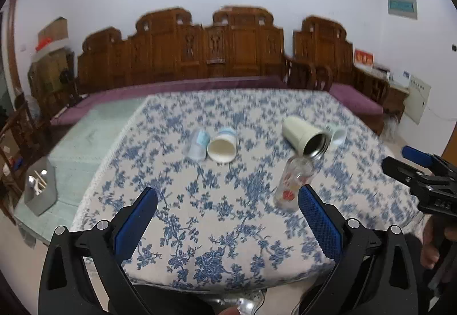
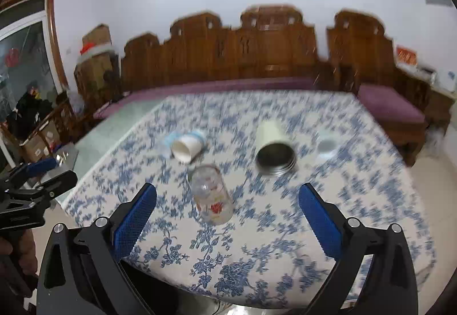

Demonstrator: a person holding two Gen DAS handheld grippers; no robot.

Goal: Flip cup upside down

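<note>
Several cups lie on their sides on the blue-flowered tablecloth (image 1: 217, 229). A clear glass with a red print (image 1: 291, 186) (image 2: 211, 195) lies nearest. A cream cup with a dark steel inside (image 1: 305, 135) (image 2: 274, 149) lies behind it. A white paper cup (image 1: 221, 145) (image 2: 185, 148) lies beside a clear plastic cup (image 1: 197, 143). A small pale mug (image 1: 337, 133) (image 2: 327, 146) is at the right. My left gripper (image 1: 227, 209) is open and empty above the near table. My right gripper (image 2: 227, 209) is open and empty, the glass between its fingers further ahead.
A carved wooden bench with purple cushions (image 1: 200, 83) runs behind the table. A grey bin (image 1: 40, 189) stands on the floor at the left. The right gripper shows at the right edge of the left wrist view (image 1: 422, 175). The right wrist view is blurred.
</note>
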